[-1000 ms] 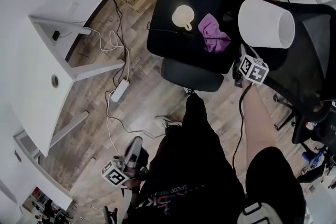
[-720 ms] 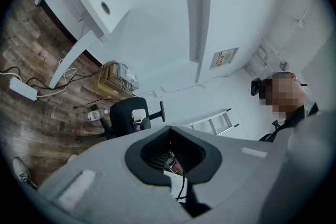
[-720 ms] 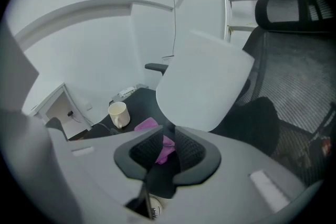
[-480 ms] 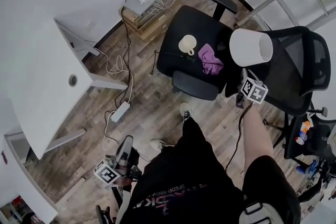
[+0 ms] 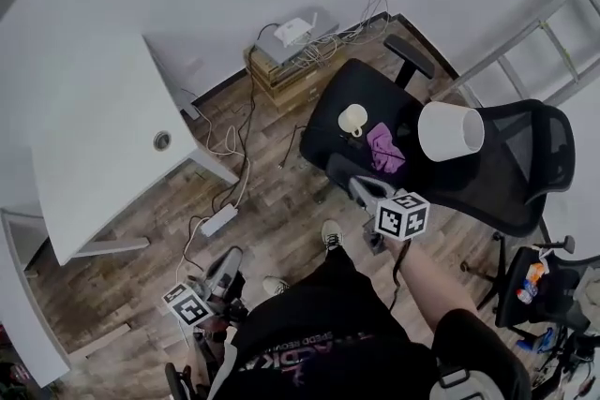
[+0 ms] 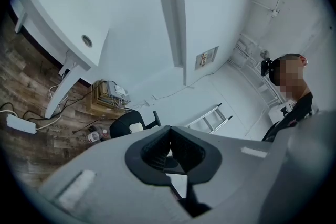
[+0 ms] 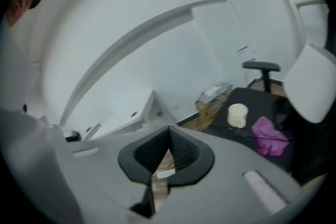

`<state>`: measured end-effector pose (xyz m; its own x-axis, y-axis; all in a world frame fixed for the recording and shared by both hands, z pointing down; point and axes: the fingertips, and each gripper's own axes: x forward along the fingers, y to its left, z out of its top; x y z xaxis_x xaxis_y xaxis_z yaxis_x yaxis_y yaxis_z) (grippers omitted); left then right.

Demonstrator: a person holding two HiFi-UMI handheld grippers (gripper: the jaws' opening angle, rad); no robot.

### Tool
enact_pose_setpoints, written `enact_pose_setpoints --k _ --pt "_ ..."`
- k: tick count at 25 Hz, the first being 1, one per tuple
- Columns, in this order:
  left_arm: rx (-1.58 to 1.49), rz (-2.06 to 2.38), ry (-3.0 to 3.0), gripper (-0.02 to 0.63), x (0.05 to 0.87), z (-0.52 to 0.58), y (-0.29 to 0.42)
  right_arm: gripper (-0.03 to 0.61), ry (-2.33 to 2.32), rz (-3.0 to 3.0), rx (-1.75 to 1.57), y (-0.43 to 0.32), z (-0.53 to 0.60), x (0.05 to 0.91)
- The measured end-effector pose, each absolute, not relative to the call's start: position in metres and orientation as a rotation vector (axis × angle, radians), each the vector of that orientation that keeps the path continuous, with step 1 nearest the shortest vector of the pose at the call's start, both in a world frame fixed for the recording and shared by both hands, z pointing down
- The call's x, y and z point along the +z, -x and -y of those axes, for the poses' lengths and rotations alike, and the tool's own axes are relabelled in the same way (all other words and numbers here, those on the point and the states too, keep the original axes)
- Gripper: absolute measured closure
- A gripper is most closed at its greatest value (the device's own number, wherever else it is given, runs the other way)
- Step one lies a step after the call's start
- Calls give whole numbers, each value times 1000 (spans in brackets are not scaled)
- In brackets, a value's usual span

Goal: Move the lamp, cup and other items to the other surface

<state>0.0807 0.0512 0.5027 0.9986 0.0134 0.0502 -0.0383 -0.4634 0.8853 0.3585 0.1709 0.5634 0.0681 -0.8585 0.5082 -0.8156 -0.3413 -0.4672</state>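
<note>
Head view, nearest first: the left gripper [image 5: 225, 269] hangs low by the person's leg, clenched on nothing, well away from the work. The right gripper [image 5: 356, 187] is held out over the floor just short of the black chair [image 5: 328, 117]. Its jaws have just been closing and now meet, with nothing between them.

All the task's things sit on that chair seat. The purple cloth [image 5: 385, 148] is closest: soft and limp, I'd say, so a pinch anywhere on a raised fold should lift it. Beside it stands the cup [image 5: 353, 119], upright. It looks hard and smooth, likely to slip in a side grip, so the handle or the rim seems the safer hold.

Behind them the lamp [image 5: 450, 130] lies tilted against the backrest, and only its white shade shows plainly. The shade looks light, bulky and easily dented. Better to take the stem under it, though I cannot make that out from here.

Farther left stands the white desk [image 5: 103, 136], probably the other surface.
</note>
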Motion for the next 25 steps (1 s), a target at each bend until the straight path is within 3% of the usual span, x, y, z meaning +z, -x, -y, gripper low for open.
enact_pose_setpoints --k 5,11,25 --pt "15 80 -2077 617 496 -52 -54 574 1693 -2363 -1068 -166 -100 512" --pt "36 97 -2175 617 484 -64 -21 574 1168 -2906 -828 -30 -96 464" --pt "-172 312 -2162 617 487 -73 112 574 909 -2915 -1065 68 -98 493"
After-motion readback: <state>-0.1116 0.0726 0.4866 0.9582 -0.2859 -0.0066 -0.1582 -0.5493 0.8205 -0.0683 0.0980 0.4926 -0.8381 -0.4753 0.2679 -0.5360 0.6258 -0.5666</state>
